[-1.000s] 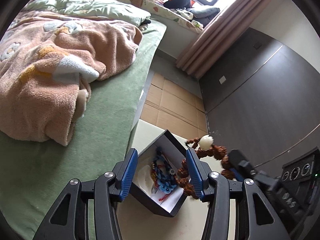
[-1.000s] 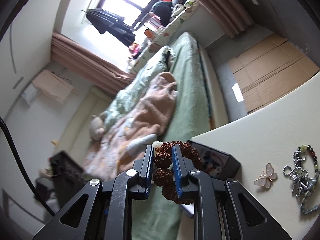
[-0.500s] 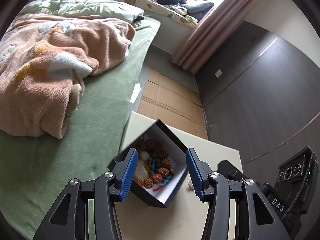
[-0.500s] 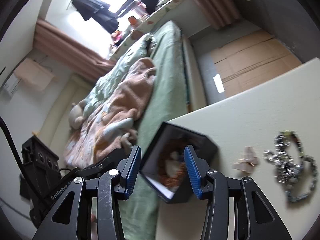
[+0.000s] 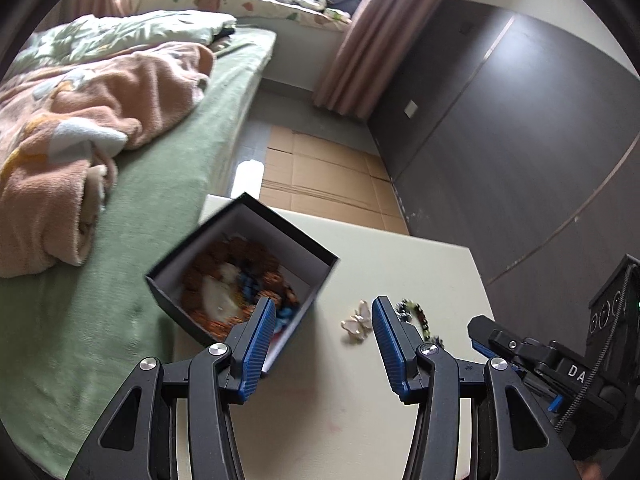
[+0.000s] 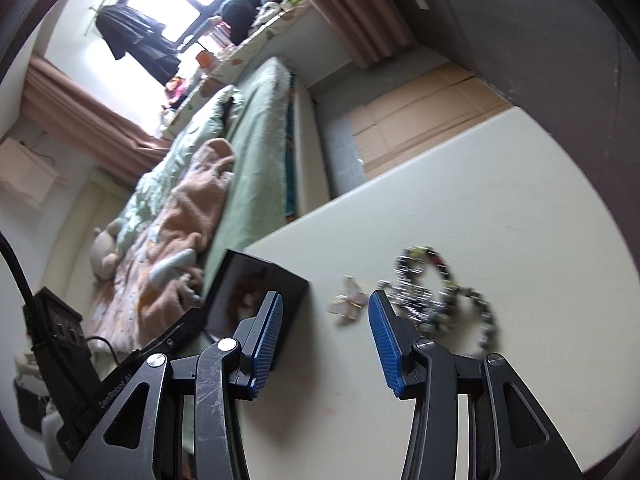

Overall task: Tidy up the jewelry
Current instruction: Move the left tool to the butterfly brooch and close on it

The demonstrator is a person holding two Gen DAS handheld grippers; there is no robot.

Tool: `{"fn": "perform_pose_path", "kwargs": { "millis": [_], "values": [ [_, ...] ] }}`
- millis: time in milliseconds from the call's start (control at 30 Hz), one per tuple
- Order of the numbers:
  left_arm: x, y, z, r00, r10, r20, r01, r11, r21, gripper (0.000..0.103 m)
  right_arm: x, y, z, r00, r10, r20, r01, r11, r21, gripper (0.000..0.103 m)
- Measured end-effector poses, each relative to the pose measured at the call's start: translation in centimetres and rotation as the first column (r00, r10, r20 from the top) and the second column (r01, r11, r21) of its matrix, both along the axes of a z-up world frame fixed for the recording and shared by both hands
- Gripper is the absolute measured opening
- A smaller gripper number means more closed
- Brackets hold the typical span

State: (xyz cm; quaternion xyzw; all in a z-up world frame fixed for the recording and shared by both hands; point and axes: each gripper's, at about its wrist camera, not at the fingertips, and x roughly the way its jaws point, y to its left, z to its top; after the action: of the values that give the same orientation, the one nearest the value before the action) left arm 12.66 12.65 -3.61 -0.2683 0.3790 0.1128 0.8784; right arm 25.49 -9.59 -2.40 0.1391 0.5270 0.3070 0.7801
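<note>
A black open box (image 5: 312, 252) with a white lining sits at the table's left corner; it also shows in the right wrist view (image 6: 288, 284). Inside it lie a brown bead bracelet (image 5: 256, 258) and blue beads (image 5: 286, 314). A pale butterfly brooch (image 5: 356, 322) (image 6: 348, 302) lies on the table right of the box. A beaded metal chain (image 6: 440, 296) (image 5: 416, 314) lies beyond it. My left gripper (image 5: 322, 334) is open and empty, between box and brooch. My right gripper (image 6: 324, 330) is open and empty, just before the brooch.
The cream table (image 5: 348, 400) ends at a bed (image 5: 120, 280) with a green sheet and a pink blanket (image 5: 80, 120) on the left. Cardboard (image 5: 320, 176) covers the floor beyond. A dark wall (image 5: 500, 140) stands on the right.
My right gripper let the brown bead bracelet go into the box, opened, and moved right toward the brooch. My left gripper shifted right, away from over the box.
</note>
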Motion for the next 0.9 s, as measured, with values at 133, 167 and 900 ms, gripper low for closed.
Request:
{"fn": "perform_pose_path", "kwargs": {
  "millis": [133,167,900],
  "values": [
    [0.9,-1.5,-0.4,1.000,-0.027,-0.013,0.027,1.000,0.014,0.052,0.6,-1.4,-0.5,0.999,-0.016,-0.028,0.015,0.999,-0.029,0.046],
    [1.1,-1.9,-0.5,0.999,-0.035,-0.016,0.035,0.999,0.023,0.052,0.8,-1.6,-0.6,0.999,-0.016,-0.034,0.015,0.999,-0.030,0.046],
    [7.2,-8.0,-4.7,0.975,-0.138,-0.175,0.182,0.946,0.270,0.044,3.2,-5.0,-3.9,0.983,-0.100,-0.157,0.091,0.994,-0.062,0.061]
  ]
}}
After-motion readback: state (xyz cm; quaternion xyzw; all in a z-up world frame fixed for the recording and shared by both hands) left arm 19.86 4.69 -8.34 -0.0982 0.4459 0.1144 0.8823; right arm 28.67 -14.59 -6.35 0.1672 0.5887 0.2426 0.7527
